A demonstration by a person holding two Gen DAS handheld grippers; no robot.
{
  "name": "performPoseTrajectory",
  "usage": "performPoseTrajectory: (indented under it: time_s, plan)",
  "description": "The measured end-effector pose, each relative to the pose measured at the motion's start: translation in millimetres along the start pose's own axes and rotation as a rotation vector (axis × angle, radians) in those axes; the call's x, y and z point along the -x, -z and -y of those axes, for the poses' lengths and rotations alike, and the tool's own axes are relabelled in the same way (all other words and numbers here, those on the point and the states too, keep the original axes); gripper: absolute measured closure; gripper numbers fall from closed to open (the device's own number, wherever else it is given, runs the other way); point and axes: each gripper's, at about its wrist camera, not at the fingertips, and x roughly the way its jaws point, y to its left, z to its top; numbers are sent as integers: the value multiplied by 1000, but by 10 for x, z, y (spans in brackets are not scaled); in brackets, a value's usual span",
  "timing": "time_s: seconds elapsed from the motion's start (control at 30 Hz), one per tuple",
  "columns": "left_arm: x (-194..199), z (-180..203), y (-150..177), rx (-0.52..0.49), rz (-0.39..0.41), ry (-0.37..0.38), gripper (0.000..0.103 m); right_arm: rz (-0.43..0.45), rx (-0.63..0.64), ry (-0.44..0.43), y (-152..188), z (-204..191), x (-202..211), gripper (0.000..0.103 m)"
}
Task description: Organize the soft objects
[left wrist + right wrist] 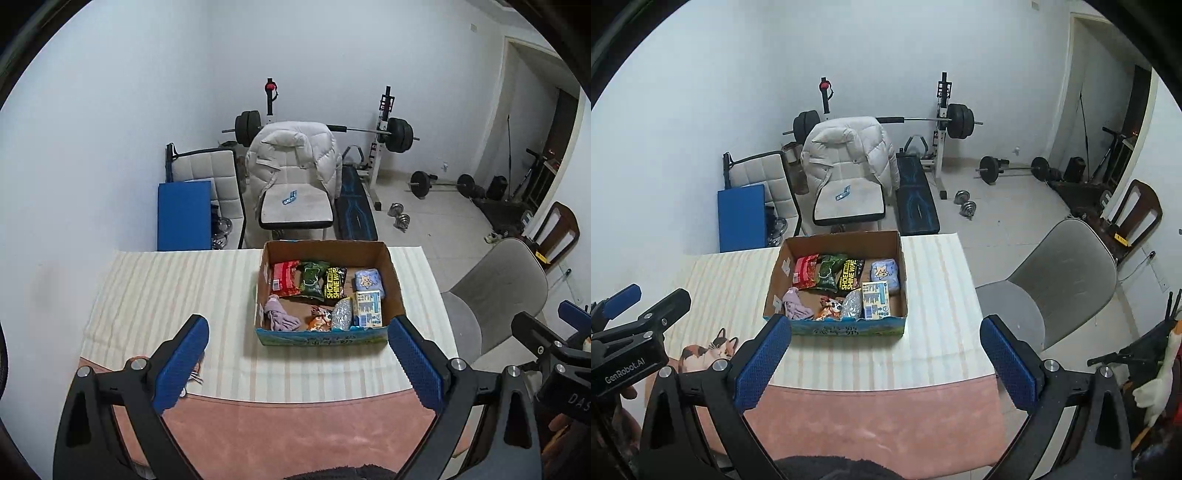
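An open cardboard box [397,288] [905,269] stands on the striped cloth at the table's far side. Inside lie a red packet [284,278] [806,272], a green packet [313,278], a black shoe-wipes pack [334,282] [849,275], a pale blue soft pack [368,282] [884,274], a white-blue carton [367,309] [875,300], a silvery pouch [341,314], an orange snack bag [320,320] and a lilac cloth [279,314] [794,304]. My left gripper [297,369] is open and empty, near the table's front. My right gripper [886,363] is open and empty too.
A pink towel [295,424] [875,417] covers the table's near edge. A cat picture [709,350] lies at the near left. A grey chair [495,295] [1052,291] stands right of the table. Chairs, a white jacket [291,155] and weights stand behind. A plush goose [1160,376] is at far right.
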Motion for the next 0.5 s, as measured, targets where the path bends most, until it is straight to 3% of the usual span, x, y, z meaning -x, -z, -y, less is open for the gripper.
performPoseTrajectory:
  time_s: [0.5]
  plan:
    - [34, -8, -26, 8, 17, 0, 3, 28, -1, 2, -121, -26, -15, 0]
